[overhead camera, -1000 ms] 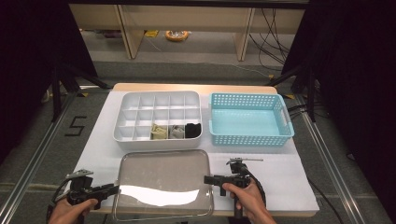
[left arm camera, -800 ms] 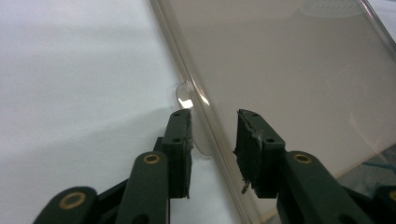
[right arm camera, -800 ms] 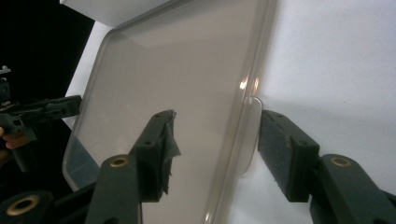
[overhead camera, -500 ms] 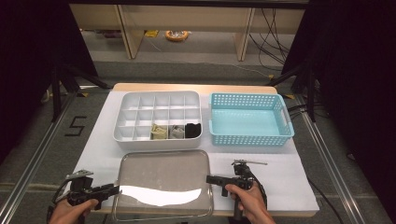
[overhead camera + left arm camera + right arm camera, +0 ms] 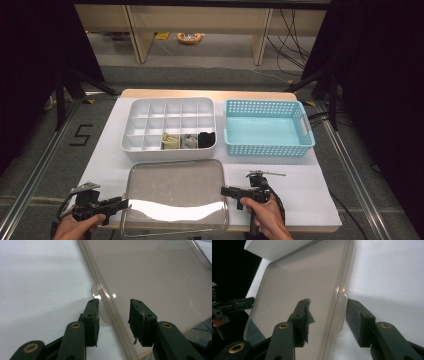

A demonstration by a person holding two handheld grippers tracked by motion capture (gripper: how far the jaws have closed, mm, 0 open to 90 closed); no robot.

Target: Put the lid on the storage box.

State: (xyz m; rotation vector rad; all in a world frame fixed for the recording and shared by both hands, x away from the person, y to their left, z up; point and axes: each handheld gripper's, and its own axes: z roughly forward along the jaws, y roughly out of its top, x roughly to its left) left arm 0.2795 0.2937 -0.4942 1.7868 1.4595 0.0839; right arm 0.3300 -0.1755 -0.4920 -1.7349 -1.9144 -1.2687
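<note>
Inside divided tray (image 5: 145, 125), three small items (image 5: 189, 141).

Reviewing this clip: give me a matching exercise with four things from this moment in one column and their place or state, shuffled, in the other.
Things:
1. clear lid
2. blue basket
3. white divided box
4. left claw

Places or states:
A. at the table's far right
B. flat on the near part of the table, between the two claws
C. open, jaws either side of the lid's left edge
D. holds small items in three near-row compartments

Pairs: 1-B, 2-A, 3-D, 4-C
</note>
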